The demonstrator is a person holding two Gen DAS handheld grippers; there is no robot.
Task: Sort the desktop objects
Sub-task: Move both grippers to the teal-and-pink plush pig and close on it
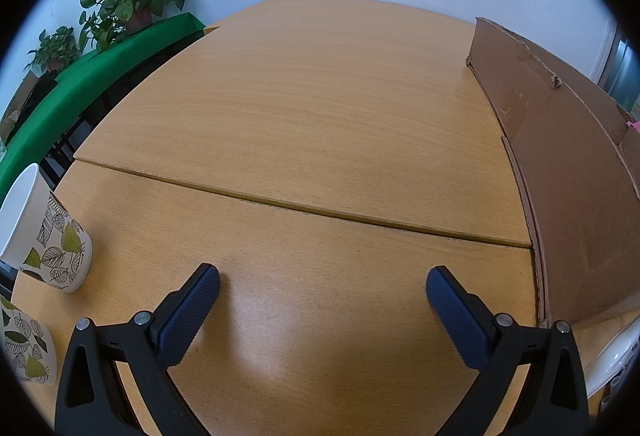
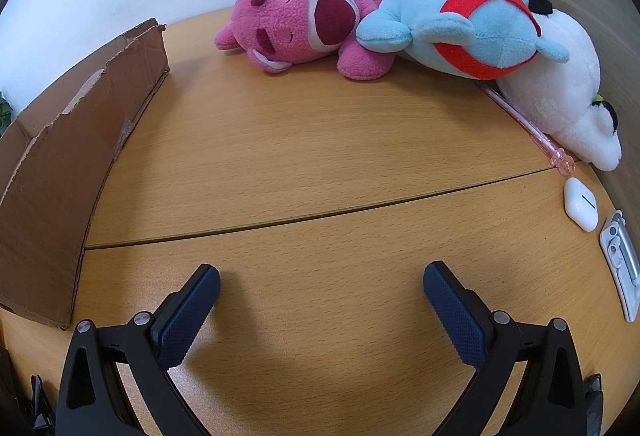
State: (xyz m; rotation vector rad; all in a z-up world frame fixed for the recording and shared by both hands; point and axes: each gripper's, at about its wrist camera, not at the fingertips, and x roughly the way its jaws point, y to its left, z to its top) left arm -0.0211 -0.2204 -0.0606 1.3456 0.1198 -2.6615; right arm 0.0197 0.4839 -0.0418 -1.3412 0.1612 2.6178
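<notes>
Bench (image 2: 320, 155) with plush toys (image 2: 304, 23) beside cardboard box (image 2: 52, 163); left gripper (image 1: 322, 286) and right gripper (image 2: 321, 284) both wide, empty.

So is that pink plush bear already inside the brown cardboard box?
No, the pink plush bear lies on the wooden table, apart from the brown cardboard box.

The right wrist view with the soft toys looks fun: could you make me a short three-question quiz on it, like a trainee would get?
1. True or false: the right tool is gripping a toy.
2. Which toy lies nearest the cardboard box? A) pink plush B) blue plush C) white plush
3. Fill in: the pink pen lies partly under the ____ plush.

Key: 1. False, it is open and empty. 2. A. 3. White; the white earbud case sits just past the pen's tip.
</notes>
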